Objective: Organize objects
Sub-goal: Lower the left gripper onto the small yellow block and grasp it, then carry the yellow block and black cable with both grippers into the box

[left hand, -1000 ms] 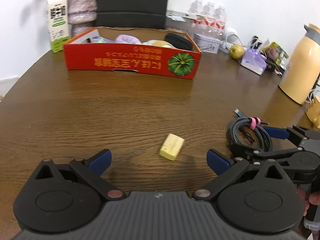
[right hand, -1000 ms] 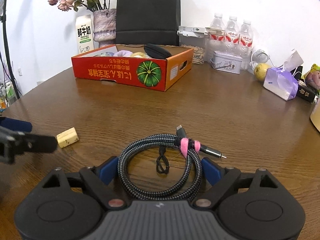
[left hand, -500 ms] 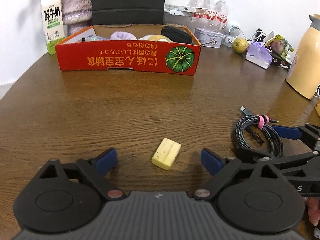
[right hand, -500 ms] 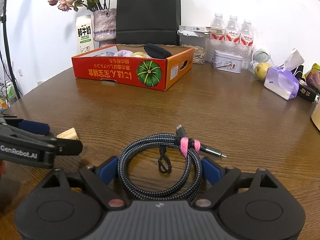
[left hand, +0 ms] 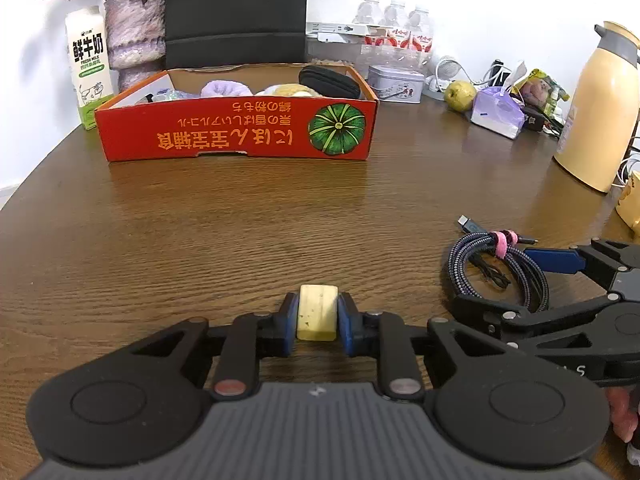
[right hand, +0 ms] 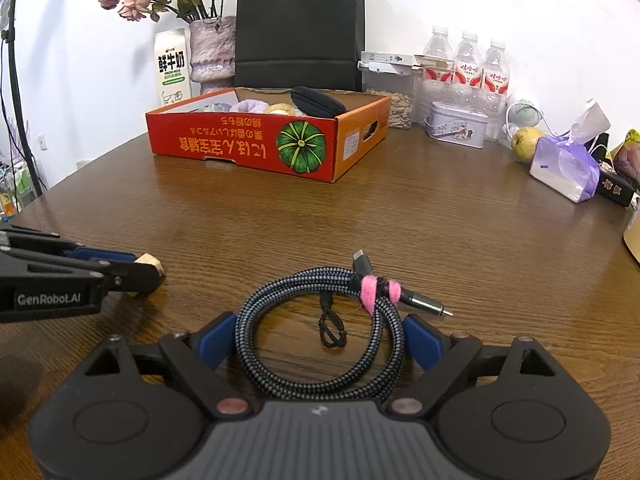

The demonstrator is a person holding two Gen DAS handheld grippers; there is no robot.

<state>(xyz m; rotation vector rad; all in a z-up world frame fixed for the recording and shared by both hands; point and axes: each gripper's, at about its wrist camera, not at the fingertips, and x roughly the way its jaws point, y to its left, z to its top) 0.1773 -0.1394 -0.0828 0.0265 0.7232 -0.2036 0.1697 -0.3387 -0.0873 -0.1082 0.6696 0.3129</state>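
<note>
yellow block (left hand: 317, 312) | left hand-held gripper (left hand: 318, 322) closing, pads touching it | right hand-held gripper (right hand: 320, 334) apart around cable (right hand: 320, 332)

The right gripper (right hand: 320, 338) stood wide, its blue pads flanking the coiled braided cable (right hand: 320, 332) on the wooden table (right hand: 460, 220). At the left, the left gripper (right hand: 148, 270) was closing on a small yellow block (right hand: 151, 261).

Yellow block (right hand: 150, 259): mostly hidden behind left gripper (right hand: 140, 270) in the right wrist view. Thermos (left hand: 600, 108): cut by frame edge. Box (left hand: 236, 132) contents: half hidden by its wall. Hand (left hand: 622, 416): only a sliver shows.
</note>
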